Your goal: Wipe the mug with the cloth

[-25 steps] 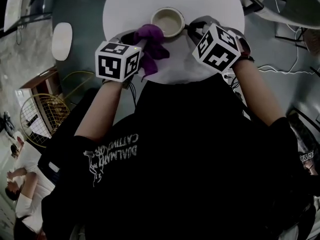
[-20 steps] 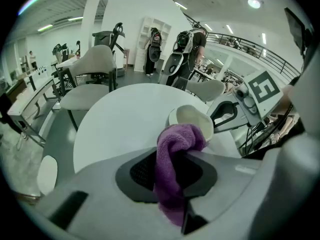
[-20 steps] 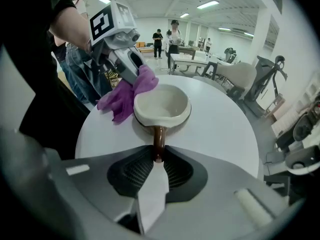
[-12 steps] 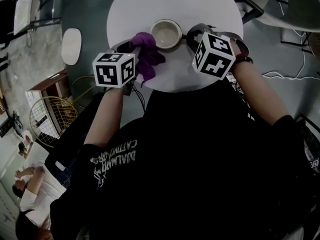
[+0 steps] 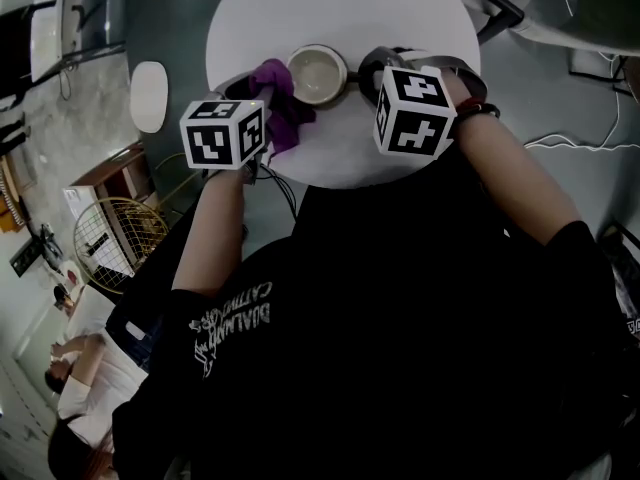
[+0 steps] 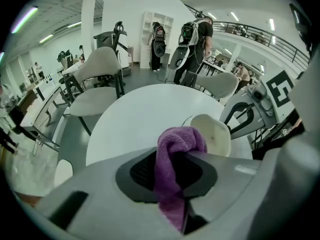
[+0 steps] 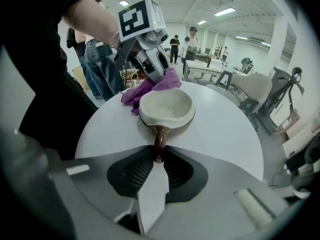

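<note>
A cream mug (image 5: 318, 72) (image 7: 167, 109) with a brown handle (image 7: 159, 141) stands on the round white table (image 5: 400, 8). My right gripper (image 5: 372, 68) (image 7: 159, 156) is shut on that handle and holds the mug from the right. My left gripper (image 5: 262, 93) (image 6: 172, 169) is shut on a purple cloth (image 5: 280, 103) (image 6: 176, 159). The bunched end of the cloth (image 7: 150, 90) rests against the mug's left outer wall. The mug (image 6: 212, 134) shows just past the cloth in the left gripper view.
The table's near edge (image 5: 330, 183) runs just below both grippers. White chairs (image 6: 97, 79) stand around the table on a grey floor. A wire basket (image 5: 115, 243) sits on the floor at the left, with people standing further off.
Both grippers, the cloth and the mug have shifted slightly left and up in the head view as the camera moved. The cloth stays pressed at the mug's left side.
</note>
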The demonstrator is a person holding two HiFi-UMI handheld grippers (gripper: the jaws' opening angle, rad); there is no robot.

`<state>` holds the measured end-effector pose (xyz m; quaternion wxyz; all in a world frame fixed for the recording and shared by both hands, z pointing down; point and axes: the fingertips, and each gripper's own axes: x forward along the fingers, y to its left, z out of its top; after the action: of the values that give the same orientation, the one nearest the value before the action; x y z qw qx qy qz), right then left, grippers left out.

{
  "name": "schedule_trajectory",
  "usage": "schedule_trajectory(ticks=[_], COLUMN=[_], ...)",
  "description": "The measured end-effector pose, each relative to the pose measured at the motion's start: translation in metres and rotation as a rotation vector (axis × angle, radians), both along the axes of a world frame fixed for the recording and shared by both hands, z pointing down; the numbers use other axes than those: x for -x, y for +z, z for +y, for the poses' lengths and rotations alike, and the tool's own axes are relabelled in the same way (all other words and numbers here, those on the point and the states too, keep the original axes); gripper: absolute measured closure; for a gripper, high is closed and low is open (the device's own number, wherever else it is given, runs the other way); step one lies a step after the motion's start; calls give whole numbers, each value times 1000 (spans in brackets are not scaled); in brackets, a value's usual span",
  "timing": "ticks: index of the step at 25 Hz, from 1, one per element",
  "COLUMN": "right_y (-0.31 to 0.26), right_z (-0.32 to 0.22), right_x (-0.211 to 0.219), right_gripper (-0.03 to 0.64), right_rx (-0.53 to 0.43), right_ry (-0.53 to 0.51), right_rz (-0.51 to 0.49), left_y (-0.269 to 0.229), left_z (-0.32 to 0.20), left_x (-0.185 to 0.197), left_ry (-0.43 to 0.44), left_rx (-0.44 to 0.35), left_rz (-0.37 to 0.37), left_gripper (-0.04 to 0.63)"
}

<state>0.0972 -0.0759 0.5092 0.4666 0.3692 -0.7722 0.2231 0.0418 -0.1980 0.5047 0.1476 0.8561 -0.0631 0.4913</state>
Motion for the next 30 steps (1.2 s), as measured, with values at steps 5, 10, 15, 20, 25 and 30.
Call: schedule_trajectory(ticks=[5,10,15,20,25,30], right_y=[0,-2,-4,-1,-1,-2], right_z=[0,-5,-8,-8,-9,-9], right_x=[-7,-11,-17,-21,-22,-24], right_gripper=[543,545,545,545,545,545], right_rx=[0,-21,-41,-47,-48,-47], right_ry=[-31,-81,-141,-180,-188,-187], right_rz=[-24,-18,-20,-28,-43,-45], left_y=[-1,2,7,9,6,4], left_z=[-5,-8,-9,-12,-15,-14], left_x=[-14,-13,-21,-36,-51,-62], left_ry=[25,87,161,244,292,335], left_rx=[-21,-42,-54,-94,-127,-157], left_rz=[-30,-96,-145,-185,-202,-215], left_gripper=[526,526,526,526,529,531])
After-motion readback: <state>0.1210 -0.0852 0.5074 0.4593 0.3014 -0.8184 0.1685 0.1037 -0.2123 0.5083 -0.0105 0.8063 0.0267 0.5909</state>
